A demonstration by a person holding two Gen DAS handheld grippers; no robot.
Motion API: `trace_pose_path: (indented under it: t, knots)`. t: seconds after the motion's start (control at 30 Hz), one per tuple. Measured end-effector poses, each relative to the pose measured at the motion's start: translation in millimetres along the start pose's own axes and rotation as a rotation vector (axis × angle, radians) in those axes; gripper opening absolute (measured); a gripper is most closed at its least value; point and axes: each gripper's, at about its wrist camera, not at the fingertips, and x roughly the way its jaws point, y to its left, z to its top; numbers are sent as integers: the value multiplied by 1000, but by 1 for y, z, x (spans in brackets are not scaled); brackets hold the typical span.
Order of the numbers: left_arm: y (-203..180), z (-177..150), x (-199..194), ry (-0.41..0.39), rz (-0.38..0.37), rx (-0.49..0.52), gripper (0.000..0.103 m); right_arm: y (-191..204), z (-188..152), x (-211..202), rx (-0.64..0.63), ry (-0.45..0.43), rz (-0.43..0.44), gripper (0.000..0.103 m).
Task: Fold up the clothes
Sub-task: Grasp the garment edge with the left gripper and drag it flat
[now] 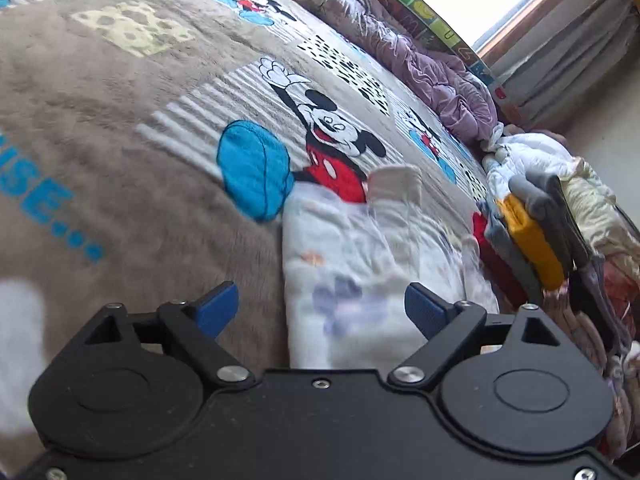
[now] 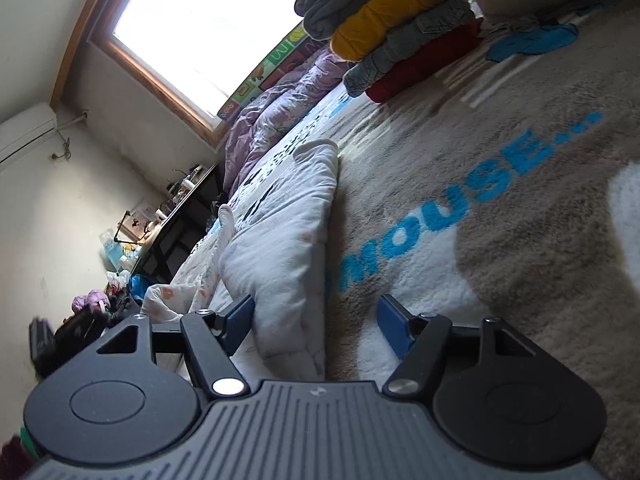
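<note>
A white printed garment [image 1: 360, 264] lies folded on the grey cartoon-mouse blanket [image 1: 120, 128], blurred in the left wrist view. My left gripper [image 1: 322, 304] hovers over its near end, jaws open, nothing between the blue pads. In the right wrist view the same white garment [image 2: 288, 240] runs away from me as a long folded strip. My right gripper [image 2: 318, 320] straddles its near end with jaws open; the left pad sits beside the cloth, not pressing it. A stack of folded clothes [image 2: 396, 28], grey, yellow, denim and red, stands farther along the blanket.
The folded stack [image 1: 528, 240] sits at the right, next to a heap of loose clothes [image 1: 560, 168]. A purple quilt [image 1: 420, 68] lies along the far side under a window [image 2: 208, 12]. A cluttered dark desk [image 2: 168, 224] stands by the wall.
</note>
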Motion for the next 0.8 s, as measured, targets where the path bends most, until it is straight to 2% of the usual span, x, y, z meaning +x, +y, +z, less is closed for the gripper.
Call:
trace_pose_path:
  t: [0.03, 0.13, 0.3, 0.37, 0.43, 0.5, 0.57, 0.6, 0.67, 0.8]
  knots:
    - [1, 4, 6, 7, 5, 1, 74, 1, -1, 1, -13, -1, 1, 71]
    - [1, 12, 21, 21, 11, 10, 73, 6, -5, 4, -76, -8, -9, 74]
    - [-2, 21, 43, 40, 24, 55, 71, 7, -9, 6, -108, -38, -11, 75]
    - [-3, 25, 51, 41, 32, 71, 67, 8, -10, 6, -117, -44, -10, 76]
    - [-3, 30, 57, 48, 37, 77, 57, 8, -10, 7, -123, -49, -8, 77]
    - [-3, 35, 62, 55, 34, 78, 55, 8, -10, 7, -125, -50, -7, 77]
    - [-6, 37, 61, 61, 41, 100, 30, 9, -10, 7, -126, -52, -7, 77]
    - [-7, 38, 61, 64, 49, 115, 13, 9, -11, 7, -127, -52, -7, 77]
    - [-10, 39, 55, 53, 52, 127, 7, 9, -11, 7, -130, -54, -8, 77]
    - [-18, 40, 31, -14, 79, 152, 5, 10, -13, 6, -135, -57, -9, 77]
